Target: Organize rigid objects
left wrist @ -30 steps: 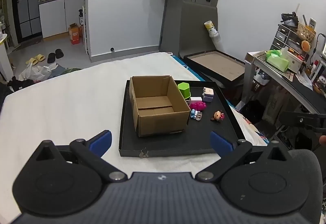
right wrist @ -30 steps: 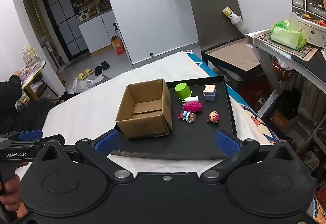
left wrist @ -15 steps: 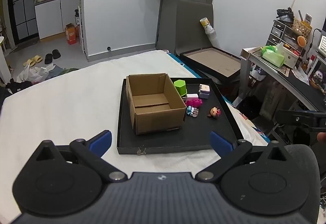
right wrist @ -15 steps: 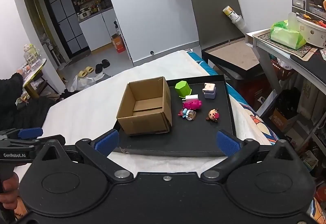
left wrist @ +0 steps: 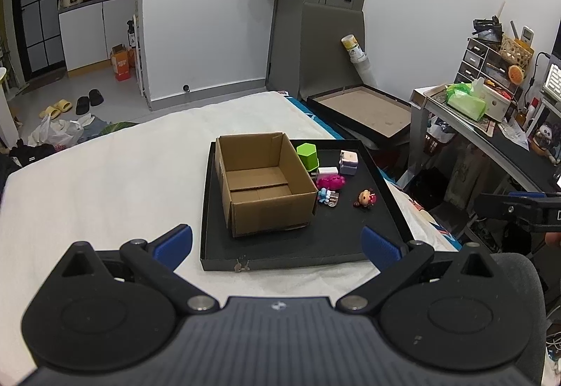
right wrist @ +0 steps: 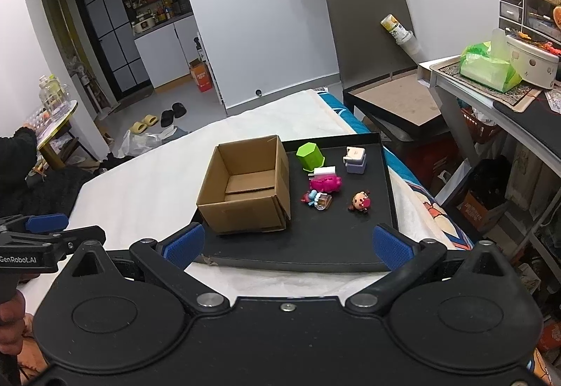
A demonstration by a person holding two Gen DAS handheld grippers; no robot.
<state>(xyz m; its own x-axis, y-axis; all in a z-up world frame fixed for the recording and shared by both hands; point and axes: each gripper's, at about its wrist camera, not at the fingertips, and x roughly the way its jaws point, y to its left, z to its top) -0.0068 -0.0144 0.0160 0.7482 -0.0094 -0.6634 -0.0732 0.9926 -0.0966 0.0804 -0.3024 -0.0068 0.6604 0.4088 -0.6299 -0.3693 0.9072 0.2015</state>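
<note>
An open, empty cardboard box (left wrist: 263, 182) (right wrist: 247, 184) stands on a black tray (left wrist: 329, 242) (right wrist: 350, 245) on the white bed. To the box's right lie a green hexagonal cup (left wrist: 307, 157) (right wrist: 309, 157), a small lilac and white block (left wrist: 348, 163) (right wrist: 355, 160), a pink toy (left wrist: 331, 182) (right wrist: 325, 183), a blue figure with a clear clip (left wrist: 328, 197) (right wrist: 316, 199) and a small doll (left wrist: 365, 198) (right wrist: 359, 201). My left gripper (left wrist: 277, 245) and right gripper (right wrist: 285, 244) are both open and empty, held short of the tray's near edge.
A desk with a green tissue pack (right wrist: 489, 68) stands to the right. A second black tray (left wrist: 361, 109) leans past the bed. The white bed surface (left wrist: 105, 182) spreads to the left. Shoes and bags lie on the floor (left wrist: 66, 105).
Both views have pulled back a little from the tray, so box and toys look slightly smaller. Nothing on the tray has moved; both grippers stay open.
</note>
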